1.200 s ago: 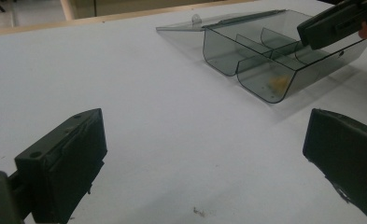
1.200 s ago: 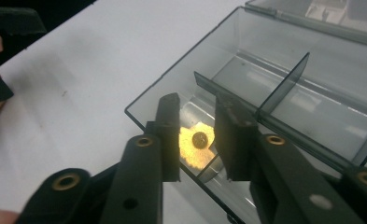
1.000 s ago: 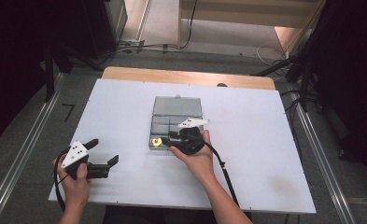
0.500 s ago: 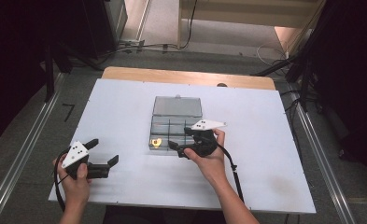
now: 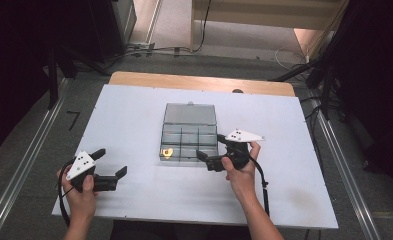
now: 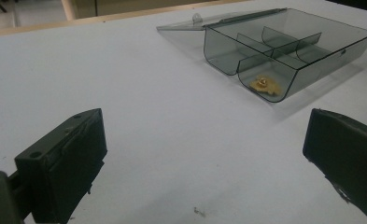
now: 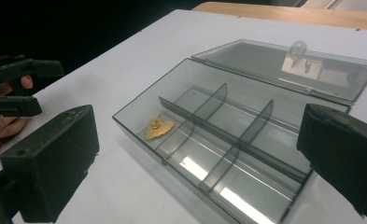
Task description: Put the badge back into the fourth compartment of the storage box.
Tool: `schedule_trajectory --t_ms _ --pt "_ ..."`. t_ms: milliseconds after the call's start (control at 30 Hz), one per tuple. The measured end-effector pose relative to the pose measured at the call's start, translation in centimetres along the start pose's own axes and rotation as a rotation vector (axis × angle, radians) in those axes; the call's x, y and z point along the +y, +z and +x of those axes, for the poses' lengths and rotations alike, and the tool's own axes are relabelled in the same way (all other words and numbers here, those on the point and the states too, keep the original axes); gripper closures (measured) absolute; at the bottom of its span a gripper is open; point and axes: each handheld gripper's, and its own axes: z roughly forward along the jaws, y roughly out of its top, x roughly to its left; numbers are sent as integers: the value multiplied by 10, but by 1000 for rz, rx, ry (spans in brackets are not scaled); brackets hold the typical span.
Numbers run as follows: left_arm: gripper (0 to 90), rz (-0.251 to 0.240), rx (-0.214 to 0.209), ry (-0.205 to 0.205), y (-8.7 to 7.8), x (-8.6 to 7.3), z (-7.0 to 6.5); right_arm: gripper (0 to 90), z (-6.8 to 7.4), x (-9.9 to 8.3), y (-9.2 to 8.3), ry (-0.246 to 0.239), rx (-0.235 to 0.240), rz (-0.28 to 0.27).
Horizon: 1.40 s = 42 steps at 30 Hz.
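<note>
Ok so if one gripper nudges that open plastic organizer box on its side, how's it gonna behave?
The organizer box looks like thin clear plastic holding one small gold piece, so it is probably light and would slide on the smooth table. Its lid lies flat behind, so tipping seems unlikely, though the piece may shift.

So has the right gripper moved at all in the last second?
Yes. The right gripper pulled back off the compartment box toward the person and right, now at its near right corner.

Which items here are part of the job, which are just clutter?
In play (judging by position):
- compartment box, lid open
- gold pin in its near-left compartment
- right gripper, open, beside the box
- left gripper, open, apart from the box

Lying about:
- cables on the floor beyond the table
</note>
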Motion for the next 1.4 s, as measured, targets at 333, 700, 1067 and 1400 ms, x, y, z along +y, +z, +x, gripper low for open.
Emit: schedule_trajectory --t_ms 333,700,1067,1400 --pt "0 0 0 0 0 0 0 0 -14 -8 -23 11 -21 -22" --pt "0 1 -2 2 0 0 0 0 -32 -21 -48 17 -66 -33" --pt "0 3 -1 4 0 0 -1 0 -47 -30 -68 19 -94 -42" --pt "0 2 -1 4 0 0 -1 0 -58 -38 -83 40 -122 -41"
